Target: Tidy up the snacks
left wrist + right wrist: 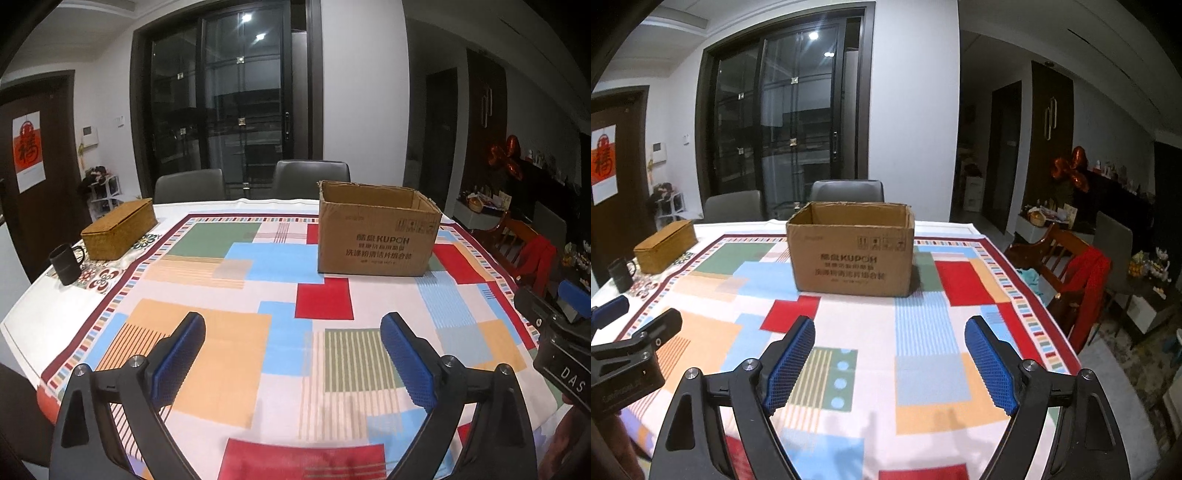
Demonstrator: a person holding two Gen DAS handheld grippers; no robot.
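Observation:
An open brown cardboard box (375,236) with printed text stands on the far right part of the table; it also shows in the right wrist view (851,254), straight ahead. Its inside is hidden from both views. No snacks are visible. My left gripper (293,332) is open and empty, held above the colourful tablecloth (221,280) near the front edge. My right gripper (890,338) is open and empty, also above the cloth (923,332). Each gripper's body shows at the edge of the other's view.
A woven lidded box (120,229) and a black mug (65,264) sit at the table's far left. Grey chairs (310,177) stand behind the table. A wooden chair with a red garment (1075,273) stands at the right side.

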